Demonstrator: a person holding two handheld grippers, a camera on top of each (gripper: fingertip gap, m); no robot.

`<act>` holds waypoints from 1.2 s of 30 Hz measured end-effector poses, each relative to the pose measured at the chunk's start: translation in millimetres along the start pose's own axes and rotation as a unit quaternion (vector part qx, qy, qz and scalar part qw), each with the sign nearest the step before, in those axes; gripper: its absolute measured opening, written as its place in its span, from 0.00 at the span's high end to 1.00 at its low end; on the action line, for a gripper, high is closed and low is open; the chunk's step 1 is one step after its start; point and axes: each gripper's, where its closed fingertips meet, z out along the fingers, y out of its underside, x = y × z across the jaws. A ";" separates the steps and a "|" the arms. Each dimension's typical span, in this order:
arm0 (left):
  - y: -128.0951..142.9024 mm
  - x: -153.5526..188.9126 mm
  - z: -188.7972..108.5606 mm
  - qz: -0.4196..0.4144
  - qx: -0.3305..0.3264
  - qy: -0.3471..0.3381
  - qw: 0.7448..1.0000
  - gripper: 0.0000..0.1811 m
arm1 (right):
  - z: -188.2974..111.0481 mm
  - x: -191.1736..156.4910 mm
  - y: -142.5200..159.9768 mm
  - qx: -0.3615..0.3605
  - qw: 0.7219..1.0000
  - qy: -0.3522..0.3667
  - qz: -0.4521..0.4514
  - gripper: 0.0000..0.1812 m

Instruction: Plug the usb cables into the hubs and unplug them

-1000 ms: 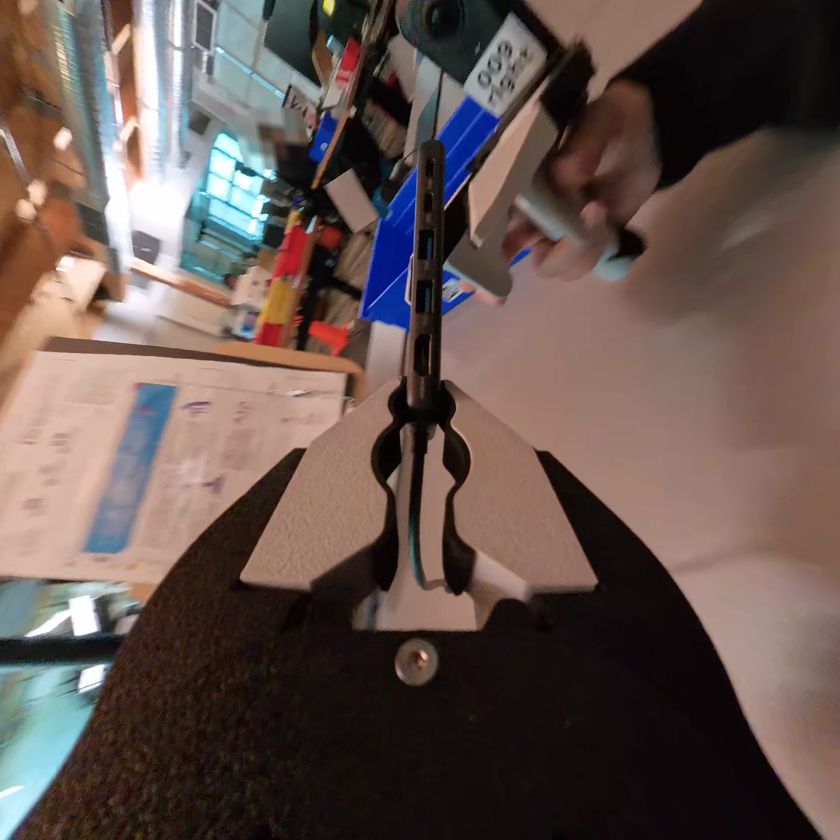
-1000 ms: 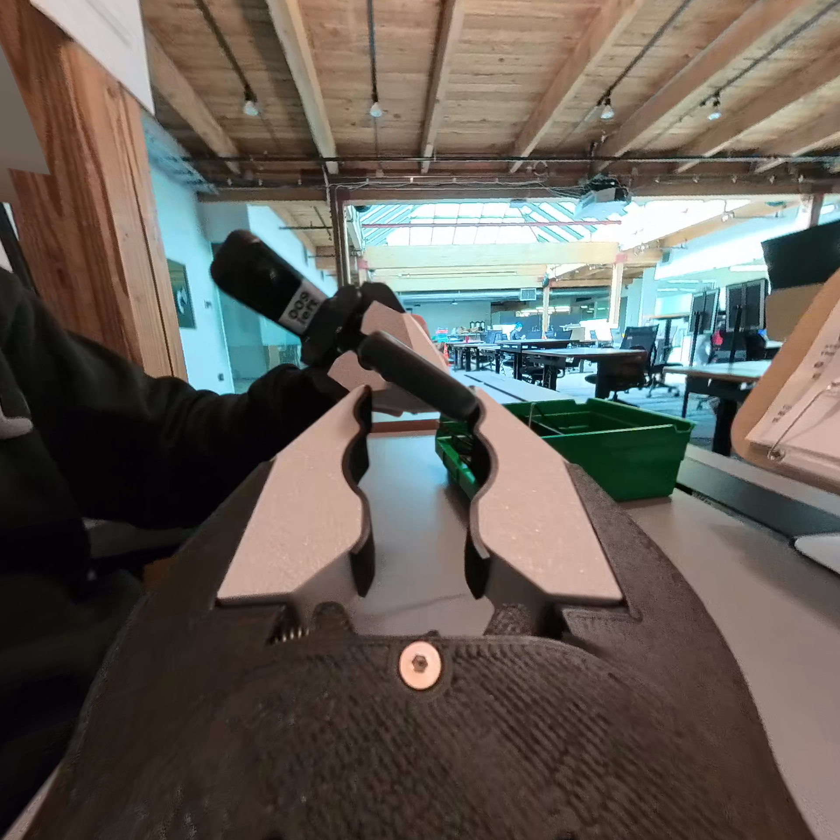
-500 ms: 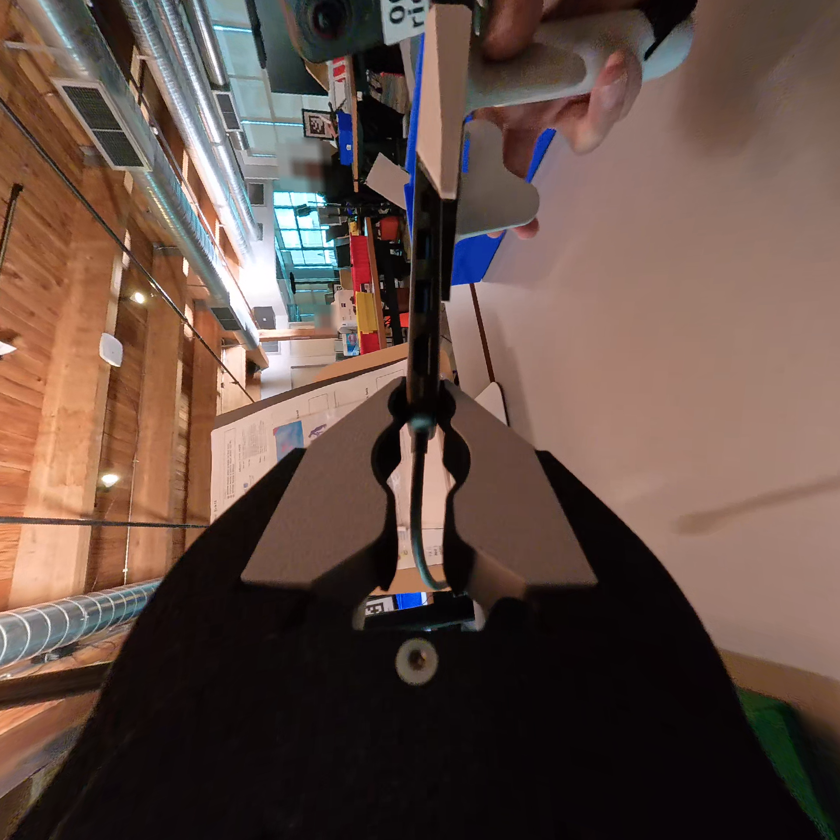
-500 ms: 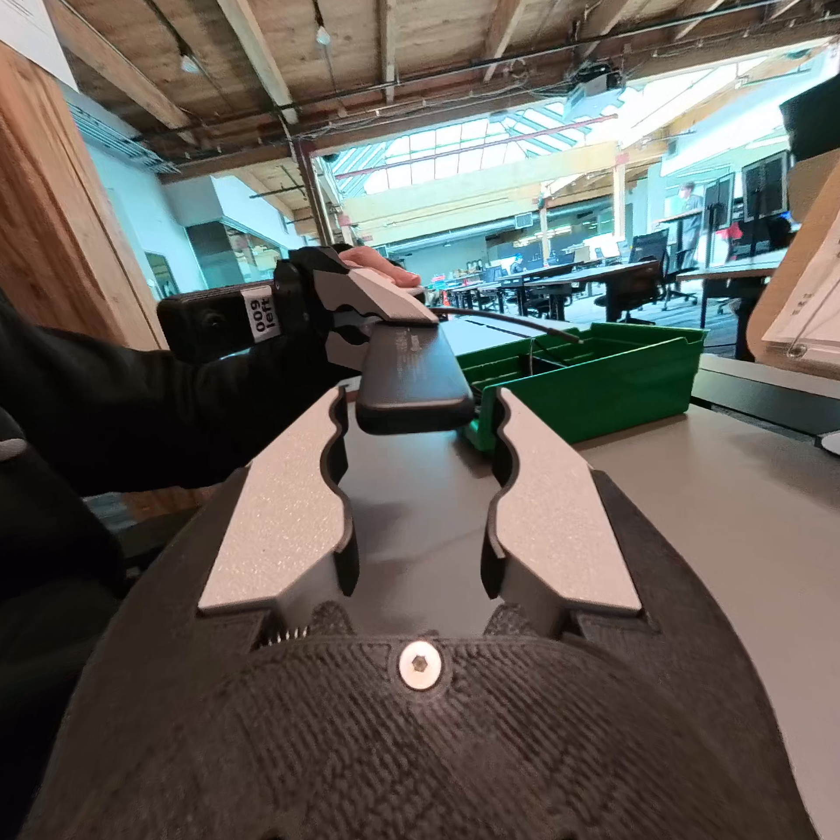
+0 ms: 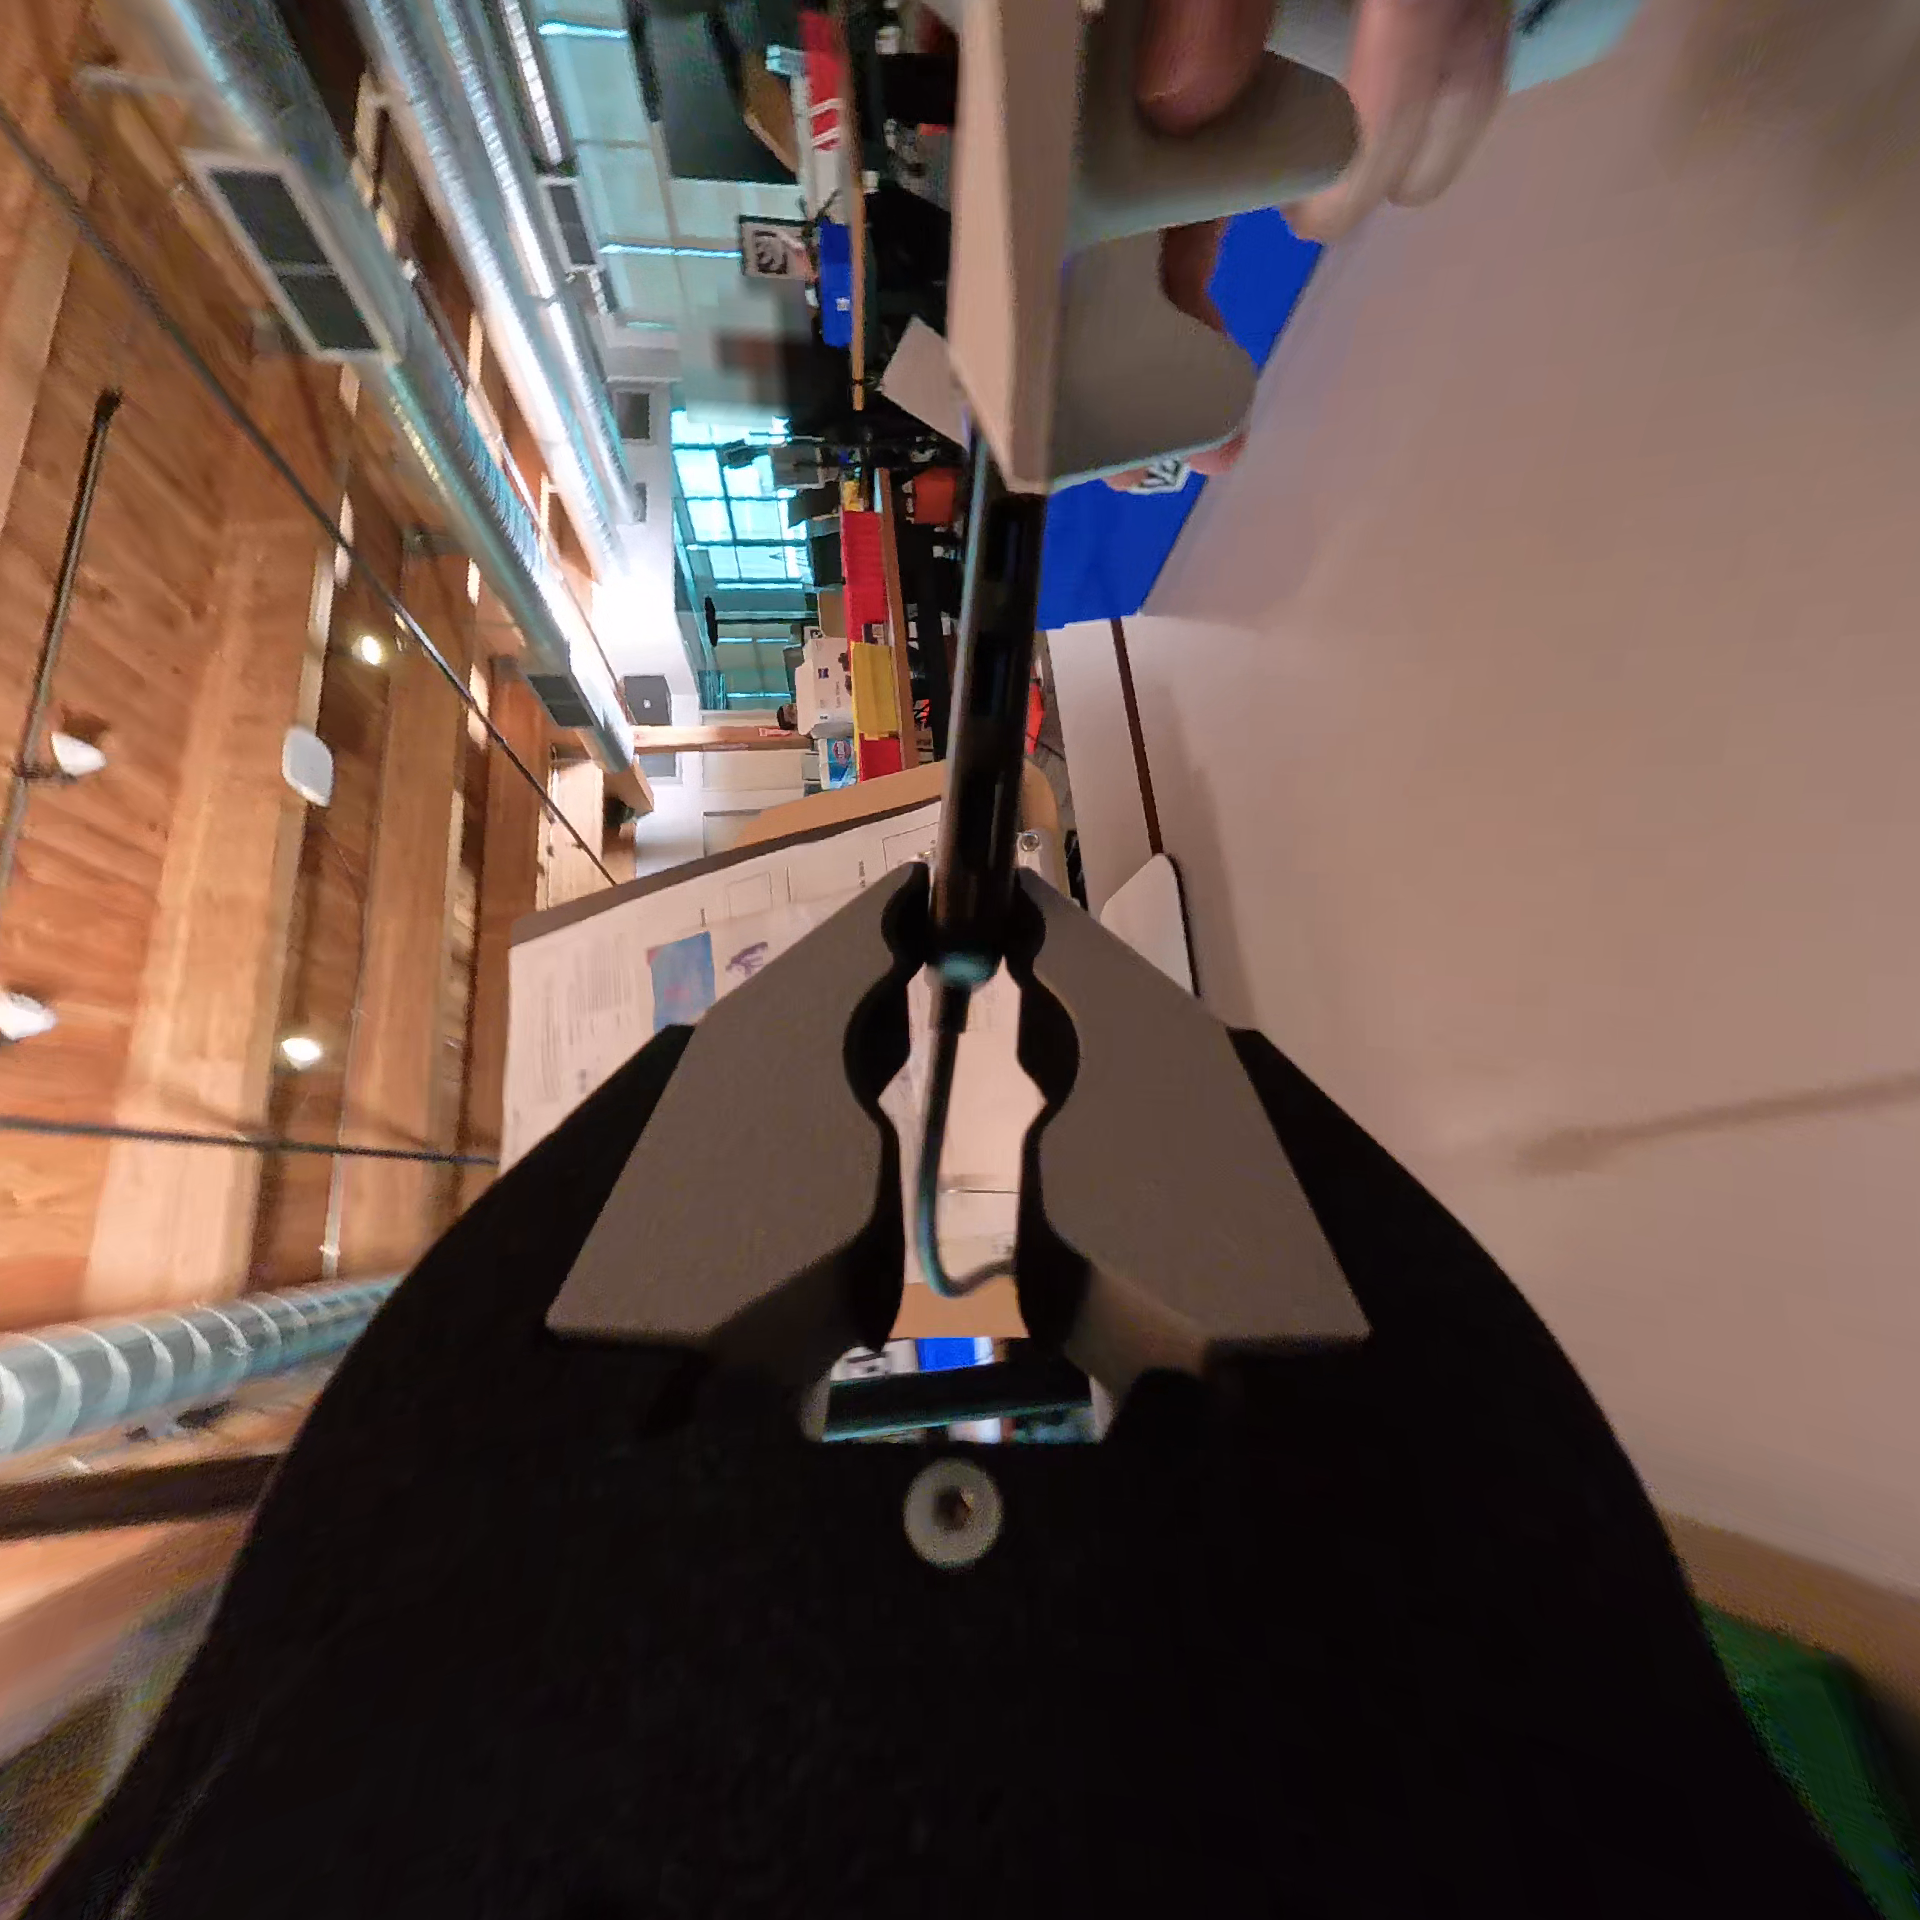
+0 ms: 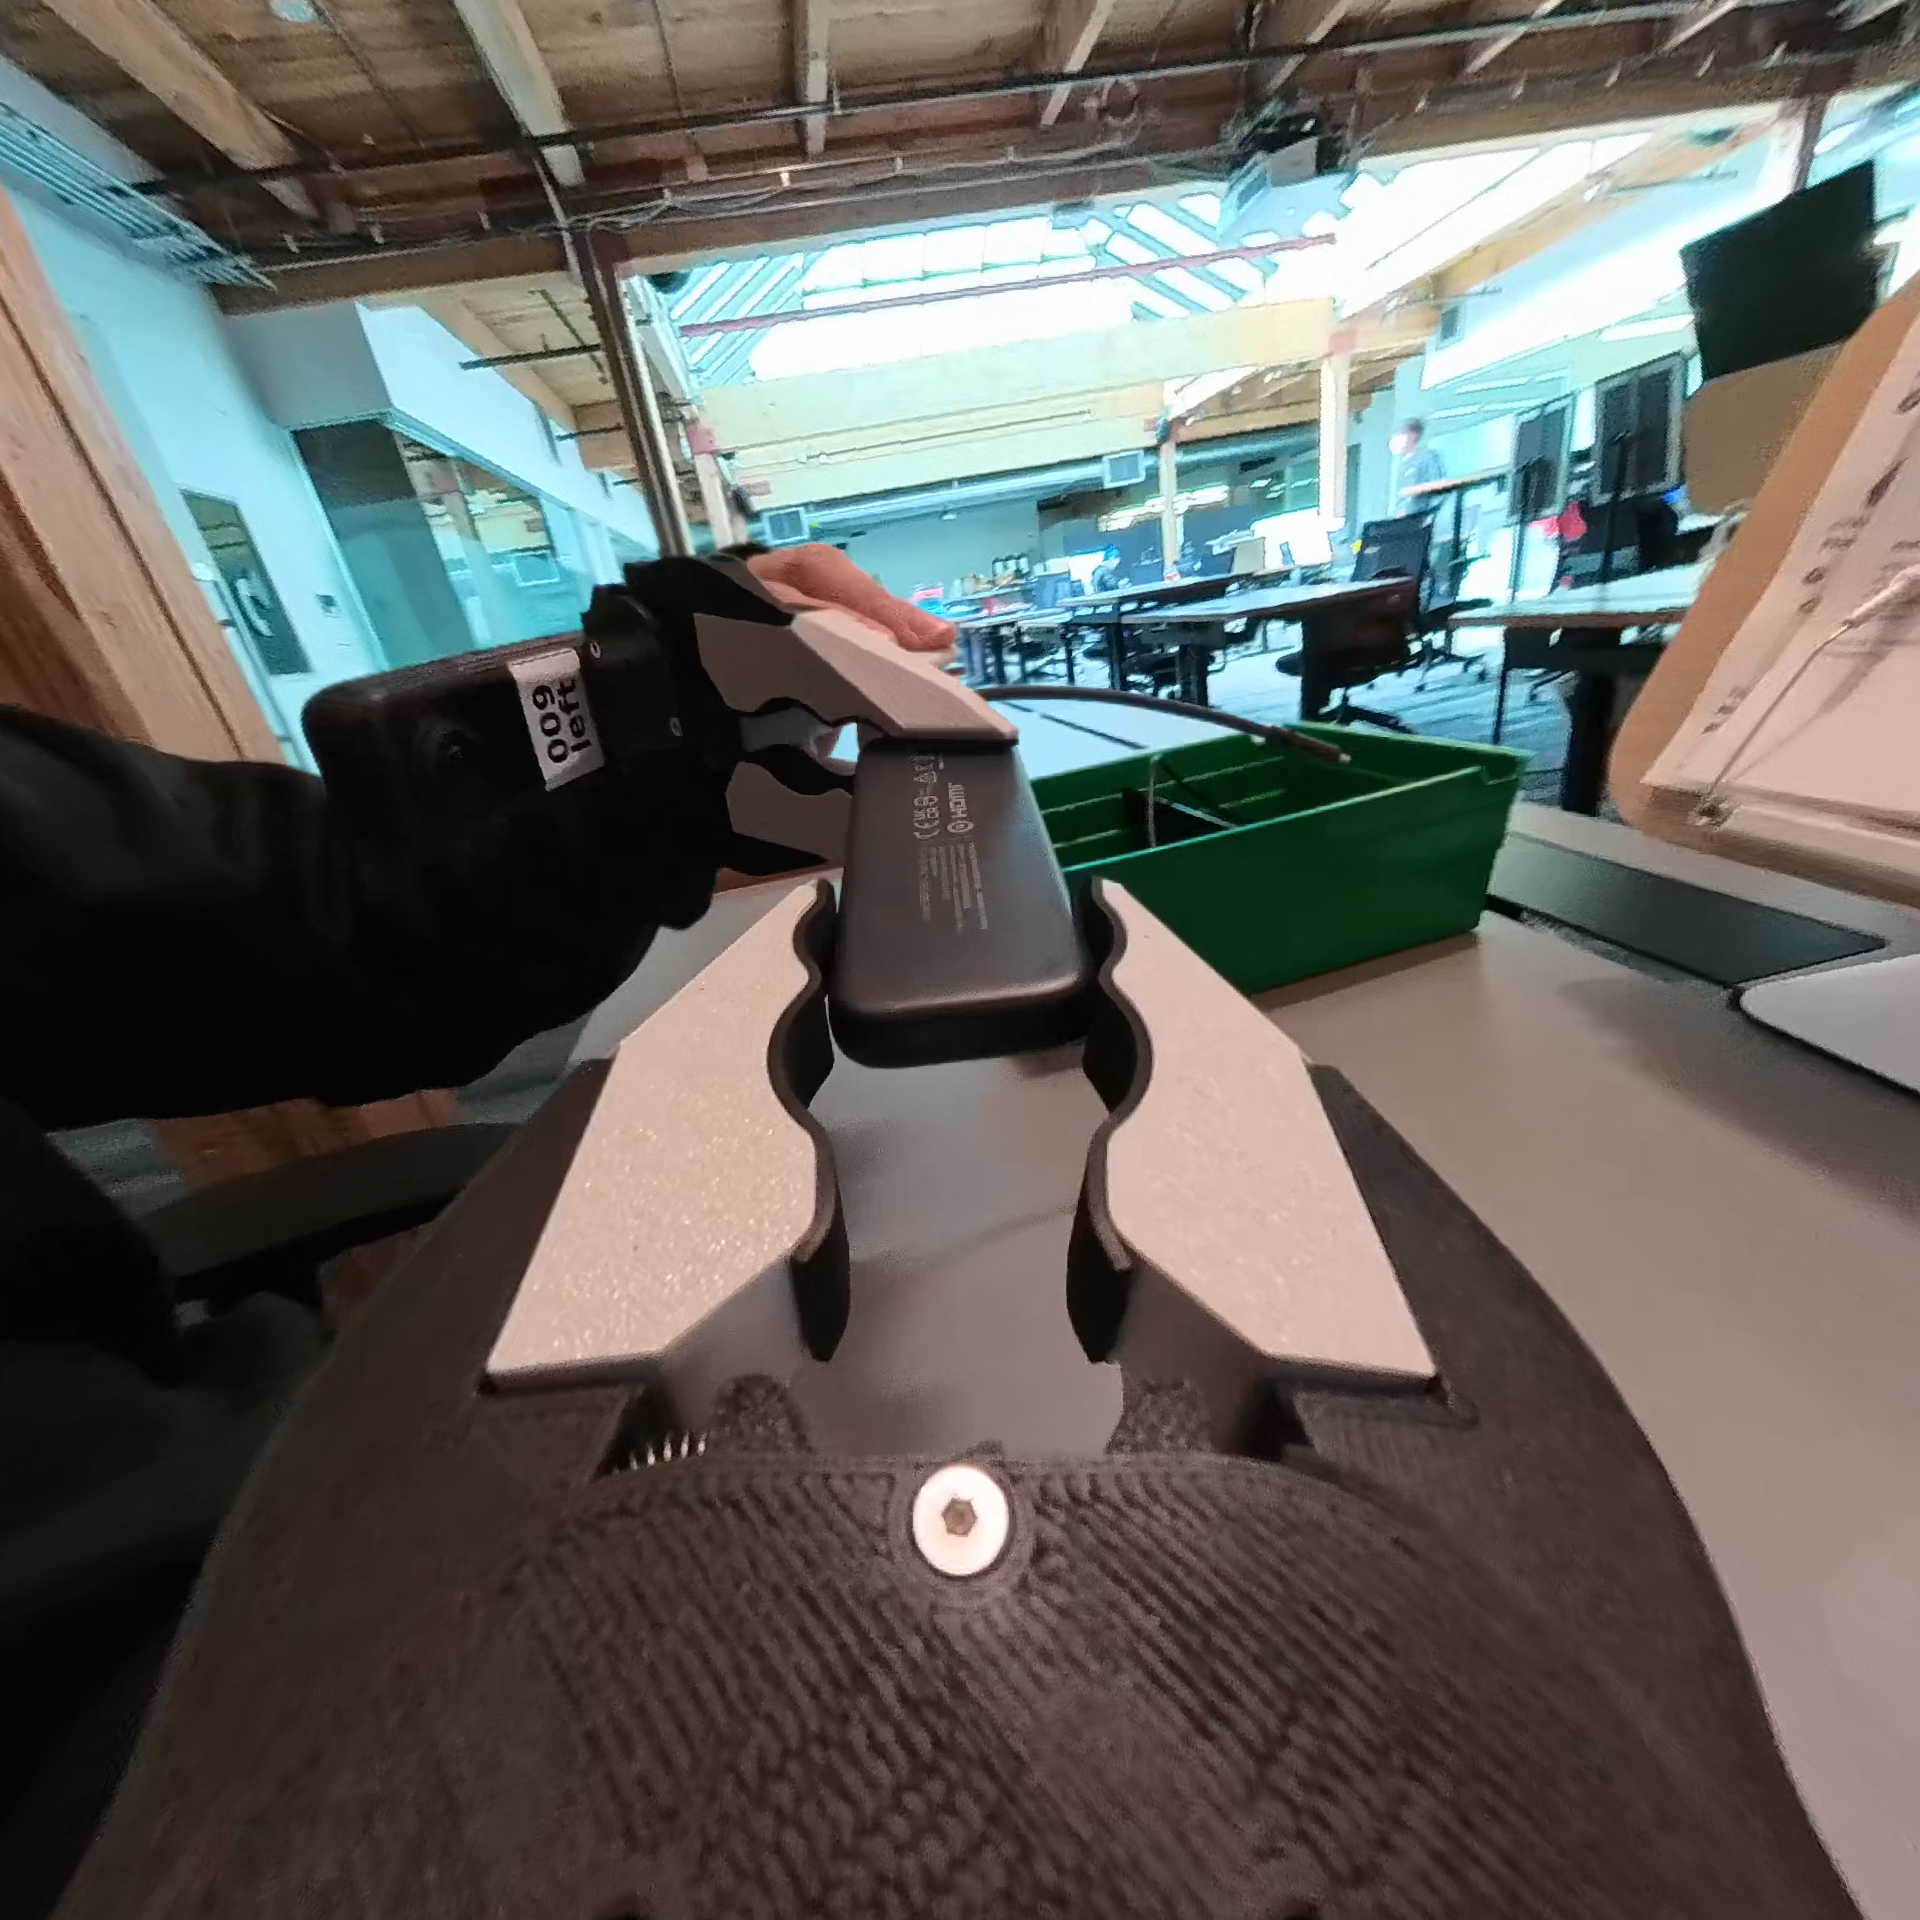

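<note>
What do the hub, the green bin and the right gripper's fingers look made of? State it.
Hub: dark, smooth matte casing with rounded corners and a soft sheen, so plastic or coated metal; cannot tell which.
Green bin: moulded plastic, judging by its even colour, thin walls and dividers.
Fingers of the right gripper: grey, grainy speckled faces, probably printed plastic, black-lined inside.

Left wrist view: rolled sideways, close behind hub (image 5: pixel 987 707), table (image 5: pixel 1558 727) at 3 o'clock. Right wrist view: level, close, facing the hub's (image 6: pixel 951 904) far end. Shared: hub, both grippers.
</note>
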 end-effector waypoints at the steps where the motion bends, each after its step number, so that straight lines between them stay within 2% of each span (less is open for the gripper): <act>1: 1.6 -3.7 -0.2 -0.033 0.004 -0.007 0.999 0.92 | 0.7 -0.3 -2.4 0.003 1.000 0.008 -0.012 0.75; 3: 7.2 -17.3 -1.9 -0.110 0.009 -0.044 0.993 0.80 | 0.7 -1.1 -7.0 0.009 0.999 0.020 -0.037 0.75; 5: 16.7 -25.9 -4.2 -0.210 0.007 -0.073 0.975 0.69 | -1.2 2.1 -11.7 0.021 0.998 0.035 -0.046 0.75; 7: 23.7 -23.6 -5.8 -0.331 0.010 -0.078 0.940 0.60 | -5.2 7.8 -16.8 0.037 0.997 0.052 -0.051 0.75; 9: 27.4 -22.8 -9.9 -0.450 0.027 -0.091 0.888 0.55 | -11.1 15.9 -22.3 0.054 0.993 0.080 -0.063 0.75; 11: 27.6 -25.9 -15.8 -0.569 0.061 -0.115 0.812 0.57 | -16.9 20.6 -29.2 0.074 0.991 0.096 -0.065 0.75; 13: 39.2 -17.3 -16.5 -0.688 0.057 -0.142 0.709 0.61 | -19.6 23.5 -30.5 0.079 0.989 0.103 -0.069 0.75; 15: 29.1 5.5 -5.8 -0.780 0.072 -0.108 0.612 0.65 | -20.5 25.5 -31.3 0.085 0.988 0.109 -0.070 0.75; 17: 8.7 25.8 7.4 -0.829 0.097 -0.058 0.547 0.64 | -19.5 23.5 -30.7 0.084 0.988 0.106 -0.076 0.75; 19: -8.0 39.1 18.6 -0.871 0.126 -0.003 0.475 0.56 | -18.4 21.2 -29.5 0.081 0.988 0.102 -0.081 0.75; 21: -20.8 38.7 22.8 -0.902 0.175 0.049 0.391 0.58 | -18.5 20.4 -30.0 0.089 0.987 0.102 -0.085 0.75; 22: -25.8 36.4 23.0 -0.909 0.200 0.073 0.359 0.59 | -18.1 19.3 -29.1 0.088 0.988 0.097 -0.085 0.75; 25: -30.3 26.7 20.8 -0.916 0.251 0.115 0.292 0.65 | -16.8 16.8 -27.9 0.086 0.988 0.088 -0.092 0.75; 26: -29.0 22.4 19.6 -0.918 0.265 0.120 0.271 0.70 | -15.5 14.2 -26.1 0.082 0.989 0.078 -0.095 0.75; 27: -26.4 18.9 18.8 -0.919 0.273 0.121 0.258 0.80 | -14.1 13.3 -24.1 0.077 0.989 0.076 -0.098 0.75; 28: -23.2 18.8 20.0 -0.921 0.268 0.119 0.255 0.86 | -13.1 13.3 -22.5 0.073 0.989 0.078 -0.104 0.75; 31: -17.3 9.8 17.2 -0.918 0.279 0.113 0.258 0.90 | -12.4 15.4 -16.5 0.053 0.988 0.083 -0.122 0.75; 34: -9.5 7.2 19.3 -0.924 0.248 0.102 0.272 0.93 | -10.6 25.0 0.7 -0.002 0.979 0.114 -0.170 0.75; 36: -5.6 5.8 19.9 -0.935 0.232 0.110 0.245 0.94 | -8.9 26.9 4.4 -0.012 0.972 0.130 -0.194 0.75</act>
